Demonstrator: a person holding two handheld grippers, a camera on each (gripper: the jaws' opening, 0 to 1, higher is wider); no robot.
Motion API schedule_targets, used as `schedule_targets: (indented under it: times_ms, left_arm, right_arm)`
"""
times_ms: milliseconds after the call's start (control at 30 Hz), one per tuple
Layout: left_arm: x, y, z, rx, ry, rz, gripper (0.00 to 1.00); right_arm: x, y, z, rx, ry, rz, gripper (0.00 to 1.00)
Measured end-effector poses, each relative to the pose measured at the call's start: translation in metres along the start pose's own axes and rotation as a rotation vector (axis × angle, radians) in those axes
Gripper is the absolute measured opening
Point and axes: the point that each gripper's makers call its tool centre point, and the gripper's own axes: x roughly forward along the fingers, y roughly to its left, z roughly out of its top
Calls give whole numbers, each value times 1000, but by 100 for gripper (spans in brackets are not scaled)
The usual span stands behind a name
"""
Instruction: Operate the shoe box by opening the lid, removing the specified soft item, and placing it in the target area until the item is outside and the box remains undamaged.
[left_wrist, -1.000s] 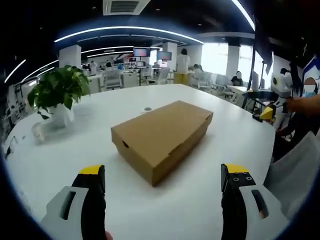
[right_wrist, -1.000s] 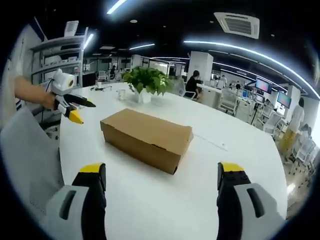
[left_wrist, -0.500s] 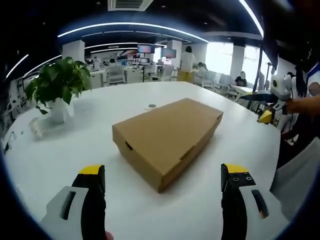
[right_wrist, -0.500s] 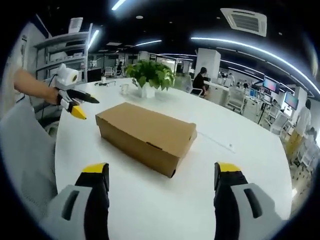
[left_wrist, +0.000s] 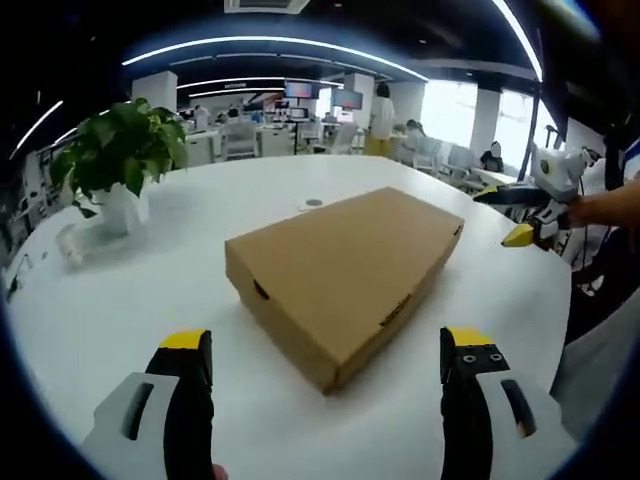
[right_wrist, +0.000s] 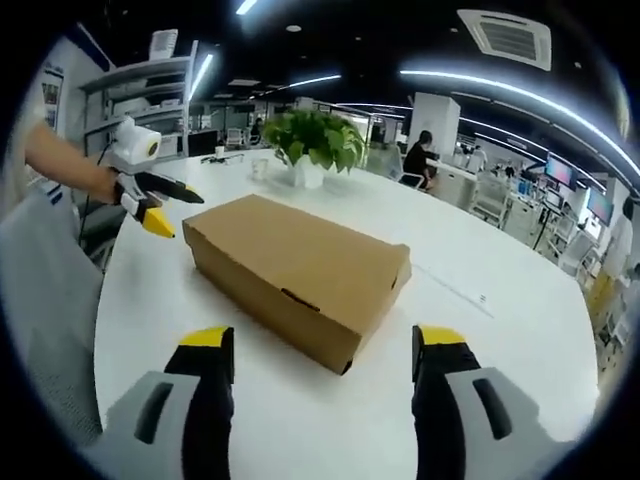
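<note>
A closed brown cardboard shoe box (left_wrist: 345, 270) lies on the round white table (left_wrist: 130, 310), lid down. My left gripper (left_wrist: 325, 350) stands open just short of the box's near corner, jaws wide apart. In the right gripper view the same shoe box (right_wrist: 295, 270) lies ahead, and my right gripper (right_wrist: 322, 348) is open in front of its near corner. The right gripper (left_wrist: 530, 215) shows at the right edge of the left gripper view, held by a hand. The left gripper (right_wrist: 150, 200) shows at the left of the right gripper view, beside the box's far end.
A potted green plant (left_wrist: 115, 170) in a white pot stands at the table's far left, also the plant (right_wrist: 312, 145) beyond the box. A small clear object (left_wrist: 70, 250) lies near the pot. Desks, chairs and people fill the office behind. Shelving (right_wrist: 140, 100) stands at the left.
Both cameras have moved closer to the box, which now looks larger. The two grippers have drawn nearer its ends. Jaws stay open; the lid stays shut.
</note>
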Motion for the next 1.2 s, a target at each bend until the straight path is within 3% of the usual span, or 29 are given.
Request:
schedule_targets:
  times_ms: [400,667,1200]
  left_arm:
    - [18,-8,-2,-22,13,-2,95]
    - [30,-10,-5,-45,26,-4,91]
    - [37,-12,0,-26,-4,18,78]
  right_arm:
    - [32,-11,-18,41,44,25,60]
    - [47,-14,-19,73,42,50,53]
    - [55,-11,-18,61,49,94,47]
